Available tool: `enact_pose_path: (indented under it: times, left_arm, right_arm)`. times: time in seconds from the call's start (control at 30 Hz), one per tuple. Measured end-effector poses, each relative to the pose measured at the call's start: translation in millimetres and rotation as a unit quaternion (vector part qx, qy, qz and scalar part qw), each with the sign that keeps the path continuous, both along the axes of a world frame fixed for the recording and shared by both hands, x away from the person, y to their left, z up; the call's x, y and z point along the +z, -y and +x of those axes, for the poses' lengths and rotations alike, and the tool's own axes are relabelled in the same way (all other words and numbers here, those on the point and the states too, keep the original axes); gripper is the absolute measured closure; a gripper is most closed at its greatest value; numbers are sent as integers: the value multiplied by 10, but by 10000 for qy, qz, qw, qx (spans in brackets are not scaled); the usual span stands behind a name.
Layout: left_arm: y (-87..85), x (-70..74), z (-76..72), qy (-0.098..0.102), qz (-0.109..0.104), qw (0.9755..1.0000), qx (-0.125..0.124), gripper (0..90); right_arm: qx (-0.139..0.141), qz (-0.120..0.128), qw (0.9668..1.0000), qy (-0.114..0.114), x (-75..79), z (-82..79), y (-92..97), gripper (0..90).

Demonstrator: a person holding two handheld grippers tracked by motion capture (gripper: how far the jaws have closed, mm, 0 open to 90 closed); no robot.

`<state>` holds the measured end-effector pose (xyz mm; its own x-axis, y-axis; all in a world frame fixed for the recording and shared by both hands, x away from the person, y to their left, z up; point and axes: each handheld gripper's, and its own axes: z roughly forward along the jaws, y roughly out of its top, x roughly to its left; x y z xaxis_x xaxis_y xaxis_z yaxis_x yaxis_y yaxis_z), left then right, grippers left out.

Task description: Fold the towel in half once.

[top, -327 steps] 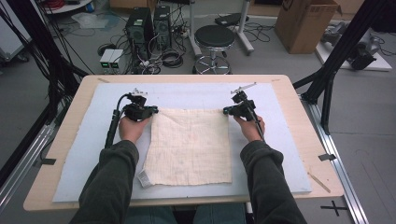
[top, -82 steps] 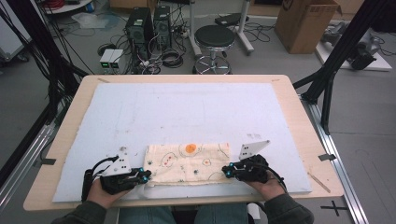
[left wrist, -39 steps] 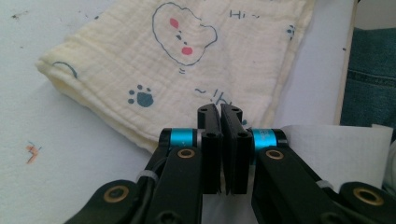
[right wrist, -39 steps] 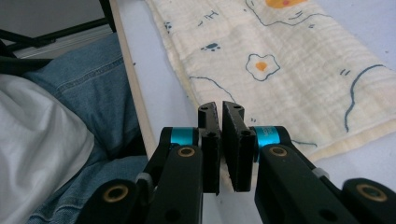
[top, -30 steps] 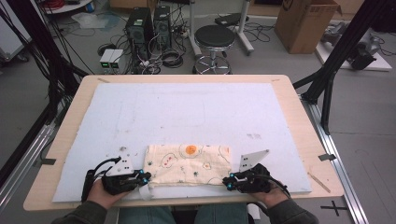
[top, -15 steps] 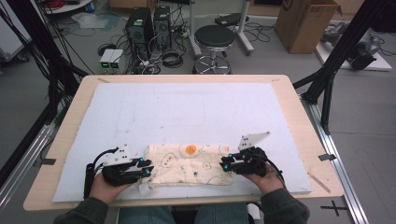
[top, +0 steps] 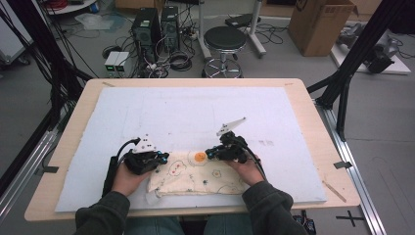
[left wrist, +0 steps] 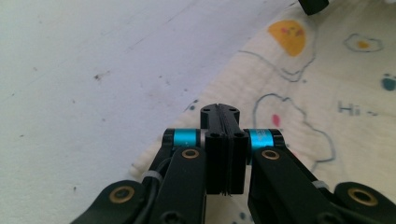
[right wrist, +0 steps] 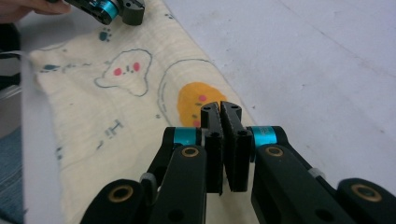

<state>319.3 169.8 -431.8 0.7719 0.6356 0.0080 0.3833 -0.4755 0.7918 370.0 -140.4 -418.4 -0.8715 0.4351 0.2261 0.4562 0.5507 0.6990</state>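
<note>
Both tools, left (top: 157,157) and right (top: 214,152), are clenched empty over the folded cloth's (top: 205,178) far edge.

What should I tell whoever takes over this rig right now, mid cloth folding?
Left tool: shut, jaws together over the cloth's left far edge; whether cloth is pinched cannot be told.
Right tool: shut near the orange print, nothing visibly between its jaws.
Cloth: folded into a strip at the near edge of the mat, print side up.
Done: first fold.
Left: probably fold the strip again, then smooth it.
</note>
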Motion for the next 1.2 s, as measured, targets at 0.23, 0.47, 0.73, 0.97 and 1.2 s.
enact_pose_path:
  times: [0.23, 0.47, 0.73, 0.97, 1.2]
  left_arm:
    - [-51, -85, 69, -260, 163, 9992, 251, 887]
    - [-86, -102, 71, -290, 72, 9993, 230, 883]
    - [-101, -111, 79, -317, 2, 9993, 208, 881]
    - [-97, -112, 69, -248, 60, 9995, 178, 881]
    - [-100, -87, 40, -80, 83, 9998, 147, 799]
  right_arm:
    - [-94, -433, 9990, -53, -149, 69, -79, 878]
    - [-232, -357, 9990, -96, -164, 50, 103, 863]
    - [-433, -258, 9987, -80, -180, 18, 402, 844]
    - [-595, -244, 9979, 0, -189, -31, 657, 835]
    - [-686, -57, 9975, 137, -152, -98, 776, 825]
